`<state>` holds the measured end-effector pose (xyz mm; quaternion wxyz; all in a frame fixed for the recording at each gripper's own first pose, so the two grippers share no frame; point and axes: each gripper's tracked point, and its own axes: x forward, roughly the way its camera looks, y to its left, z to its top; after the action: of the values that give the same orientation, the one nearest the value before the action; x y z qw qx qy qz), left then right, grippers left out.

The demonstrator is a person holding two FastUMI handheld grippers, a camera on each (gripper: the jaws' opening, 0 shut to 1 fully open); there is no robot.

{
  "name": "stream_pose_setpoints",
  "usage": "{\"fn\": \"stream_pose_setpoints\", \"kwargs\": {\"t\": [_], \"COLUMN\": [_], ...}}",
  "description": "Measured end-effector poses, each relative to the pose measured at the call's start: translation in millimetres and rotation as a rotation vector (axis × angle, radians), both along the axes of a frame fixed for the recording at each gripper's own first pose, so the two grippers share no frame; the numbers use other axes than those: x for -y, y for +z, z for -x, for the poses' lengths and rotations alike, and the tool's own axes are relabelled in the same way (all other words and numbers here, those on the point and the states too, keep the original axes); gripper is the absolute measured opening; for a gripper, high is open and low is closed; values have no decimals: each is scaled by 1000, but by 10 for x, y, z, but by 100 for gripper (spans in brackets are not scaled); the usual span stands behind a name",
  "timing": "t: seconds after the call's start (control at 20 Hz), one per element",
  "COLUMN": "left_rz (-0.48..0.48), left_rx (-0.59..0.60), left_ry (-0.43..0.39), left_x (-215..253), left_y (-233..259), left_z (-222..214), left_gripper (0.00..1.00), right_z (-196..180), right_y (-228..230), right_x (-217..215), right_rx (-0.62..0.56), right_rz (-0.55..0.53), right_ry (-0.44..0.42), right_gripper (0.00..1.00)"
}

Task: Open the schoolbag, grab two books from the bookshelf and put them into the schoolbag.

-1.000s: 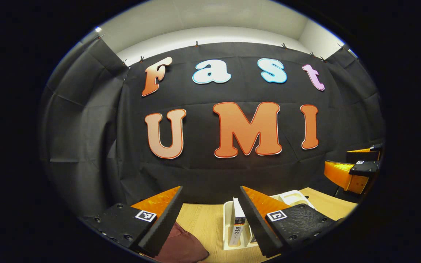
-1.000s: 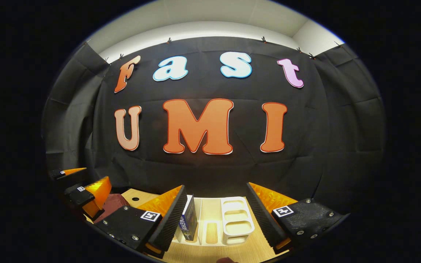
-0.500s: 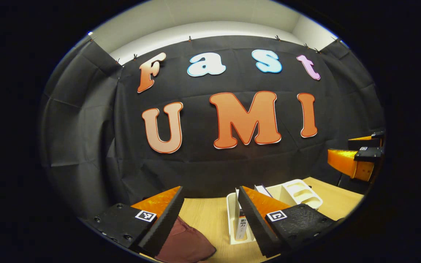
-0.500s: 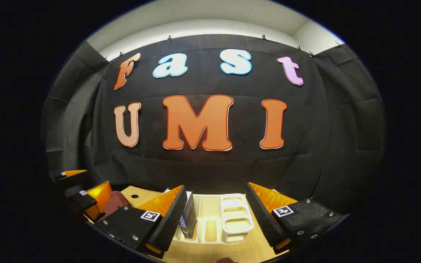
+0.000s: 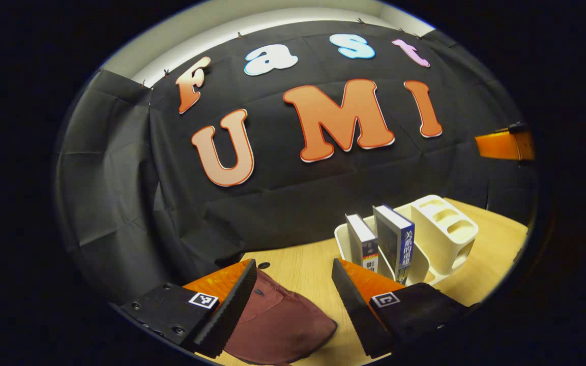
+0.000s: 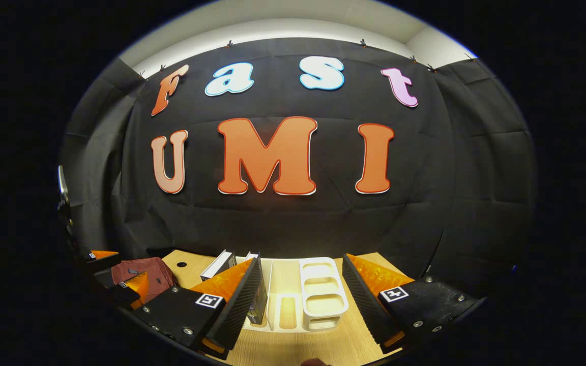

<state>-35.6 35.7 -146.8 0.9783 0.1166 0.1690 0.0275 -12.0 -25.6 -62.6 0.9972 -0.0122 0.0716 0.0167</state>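
Left claw spread over schoolbag, bottom centre. Right claw spread, empty, before bookshelf holding books on counter.

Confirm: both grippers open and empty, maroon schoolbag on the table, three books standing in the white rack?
Not quite: the white rack holds two books, not three, as the left gripper view shows. The rest stands: the left gripper and right gripper are open and empty, and the maroon schoolbag lies on the table.
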Motion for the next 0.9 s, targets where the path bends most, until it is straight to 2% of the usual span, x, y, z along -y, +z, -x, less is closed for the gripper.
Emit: {"fn": "stream_pose_setpoints", "kwargs": {"t": [0.4, 0.65, 0.7, 0.75, 0.9], "left_rz": [-148, -230, -235, -246, -283], "left_rx": [-174, -332, -351, -365, -415], "left_ry": [-33, -35, -42, -46, -64], "left_x": [-146, -250, -239, -236, -269], "left_y": [-831, -1388, -1479, -1554, -1749], "left_z": [264, 539, 576, 578, 703], "left_gripper": [94, 97, 91, 98, 98], "right_z": [-2, 31, 40, 48, 75], "right_y": [-135, -273, -294, -307, -363], "right_x": [54, 36, 26, 25, 46], "right_rx": [-32, -68, -73, -79, -94], "right_rz": [15, 25, 28, 31, 35], "right_ry": [-14, -10, -9, -10, -11], "right_gripper": [96, 96, 96, 96, 96]}}
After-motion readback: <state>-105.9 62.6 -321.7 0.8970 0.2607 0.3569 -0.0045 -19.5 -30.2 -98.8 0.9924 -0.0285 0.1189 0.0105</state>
